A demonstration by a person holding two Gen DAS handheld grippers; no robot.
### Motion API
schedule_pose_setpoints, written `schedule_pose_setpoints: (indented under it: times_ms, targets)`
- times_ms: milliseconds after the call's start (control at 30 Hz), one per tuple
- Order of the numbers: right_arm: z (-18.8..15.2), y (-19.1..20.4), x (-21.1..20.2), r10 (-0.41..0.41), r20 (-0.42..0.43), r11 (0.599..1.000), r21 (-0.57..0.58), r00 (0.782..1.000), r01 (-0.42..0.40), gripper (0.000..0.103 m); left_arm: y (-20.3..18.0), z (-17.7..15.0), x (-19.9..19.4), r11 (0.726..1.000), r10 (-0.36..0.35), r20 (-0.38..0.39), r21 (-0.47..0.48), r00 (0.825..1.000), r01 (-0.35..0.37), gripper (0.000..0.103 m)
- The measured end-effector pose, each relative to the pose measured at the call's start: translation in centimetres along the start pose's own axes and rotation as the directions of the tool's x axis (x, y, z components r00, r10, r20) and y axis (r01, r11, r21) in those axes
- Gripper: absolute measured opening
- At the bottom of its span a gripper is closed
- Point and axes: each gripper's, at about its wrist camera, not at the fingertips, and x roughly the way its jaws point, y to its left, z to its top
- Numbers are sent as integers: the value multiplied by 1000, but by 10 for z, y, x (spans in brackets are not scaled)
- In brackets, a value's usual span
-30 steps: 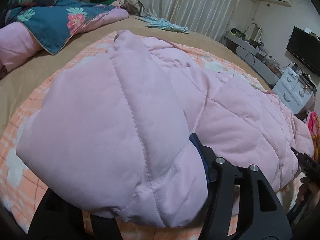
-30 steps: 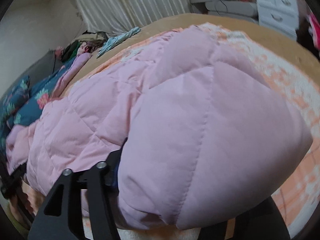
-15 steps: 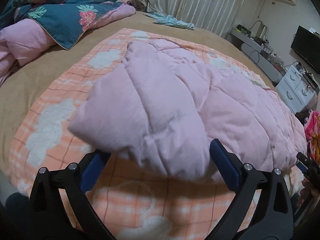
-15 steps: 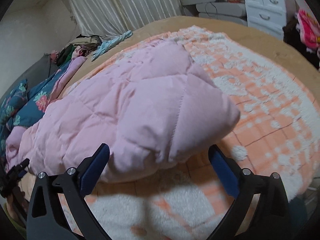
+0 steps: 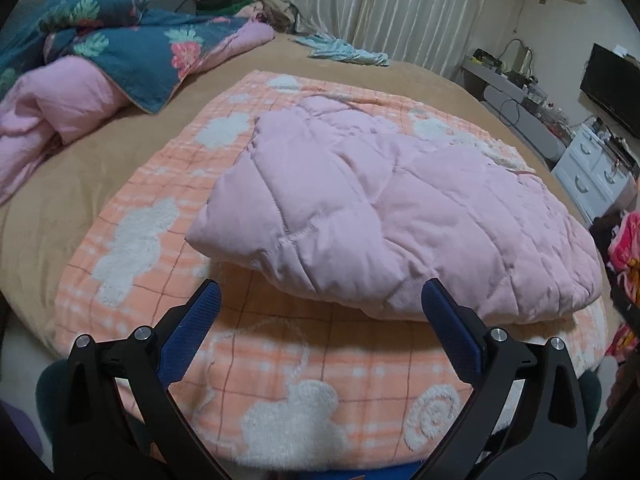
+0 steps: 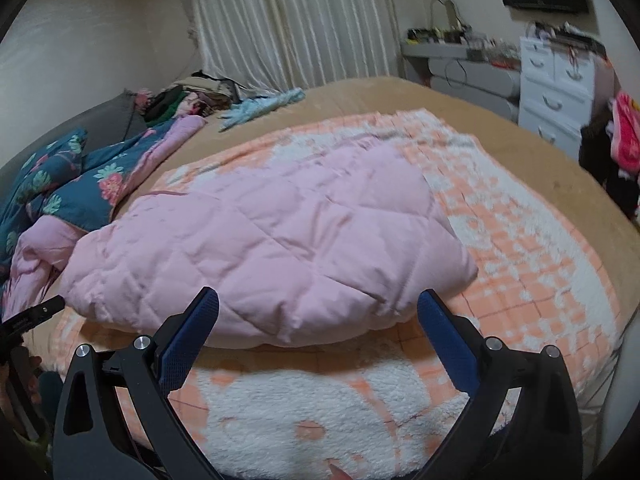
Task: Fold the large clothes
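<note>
Left-wrist view: the left gripper (image 5: pixel 320 300) fills the lower frame, its two blue-padded fingers (image 5: pixel 192 330) spread wide with nothing between them. Its jaws have just been opening. Beyond the fingertips, across the centre and right of the frame, lies the pink quilted jacket (image 5: pixel 380 216), folded into a thick slab and resting on the orange-and-white checked blanket (image 5: pixel 280 364). The jacket's near edge sits just above the pads, apart from them. The blanket is spread over a tan bedspread (image 5: pixel 64 192). At upper left a dark blue floral duvet (image 5: pixel 132 40) with a pink lining is heaped; at upper centre a light blue garment (image 5: pixel 344 50) lies before pale curtains (image 5: pixel 384 4). White drawers (image 5: pixel 592 172) stand at the right edge.

Right-wrist view: the right gripper (image 6: pixel 318 300) occupies the lower frame in the same way, fingers (image 6: pixel 448 344) splayed apart and empty, its jaws likewise just opened. The jacket (image 6: pixel 272 240) lies at centre, slightly left, its rounded near edge just above the pads and not touched by them. The checked blanket (image 6: pixel 520 248) extends to the right and below. At the far left edge, the black tip of the other gripper (image 6: pixel 36 314) shows beside the jacket. The floral duvet (image 6: pixel 64 184) lies at left, the drawers (image 6: pixel 556 92) at upper right.
</note>
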Motion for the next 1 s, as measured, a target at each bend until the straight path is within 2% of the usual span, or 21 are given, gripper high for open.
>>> schedule_pose_setpoints:
  times_ms: [267, 567, 867, 1000]
  targets:
    - [5, 42, -38, 66, 74, 992, -110, 995, -58, 99, -40, -6, -33, 995, -36, 62, 100, 997, 30, 94]
    - [1, 75, -76, 92, 142, 977, -203, 986, -62, 99, -77, -14, -53, 983, -113, 118, 155, 987, 94, 94]
    - [-26, 96, -61, 112, 53, 973, -211, 992, -98, 99, -93, -30, -48, 978, -114, 94, 188, 989, 94, 94]
    - [-33, 98, -51, 123, 17, 973, -199, 992, -117, 99, -95, -33, -41, 978, -90, 67, 196, 994, 75, 94]
